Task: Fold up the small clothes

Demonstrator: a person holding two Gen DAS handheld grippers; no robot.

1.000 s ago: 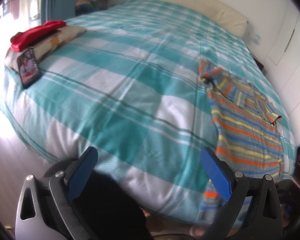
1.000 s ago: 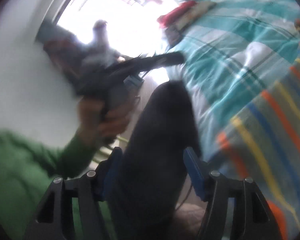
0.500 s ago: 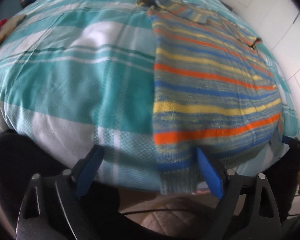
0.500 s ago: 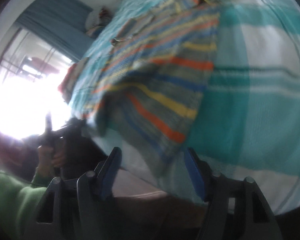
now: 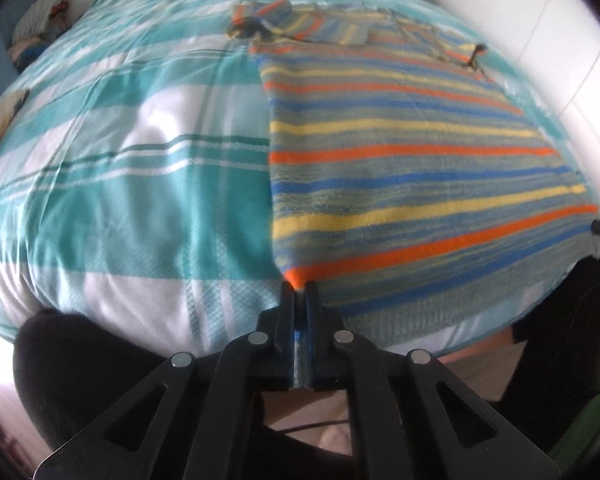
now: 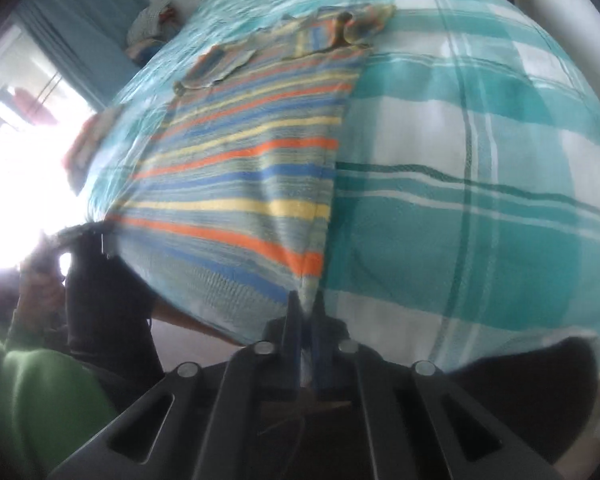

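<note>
A striped knit sweater [image 5: 400,168] in grey, orange, blue and yellow lies flat on the bed, its hem hanging over the near edge. My left gripper [image 5: 299,286] is shut on the hem's left corner. In the right wrist view the same sweater [image 6: 240,168] shows, and my right gripper [image 6: 305,300] is shut on the hem's right corner. The sleeves are bunched at the far end [image 5: 260,16].
The bed has a teal and white checked cover [image 5: 120,152]. Clothes lie heaped beyond its far left corner [image 5: 36,36]. A red and patterned pile [image 6: 88,140] sits at the bed's left edge. White wall is on the right [image 5: 560,40]. The person's dark legs [image 5: 100,360] press against the bed.
Both grippers were open; they moved in to the bed's near edge and closed on the sweater's two hem corners.
</note>
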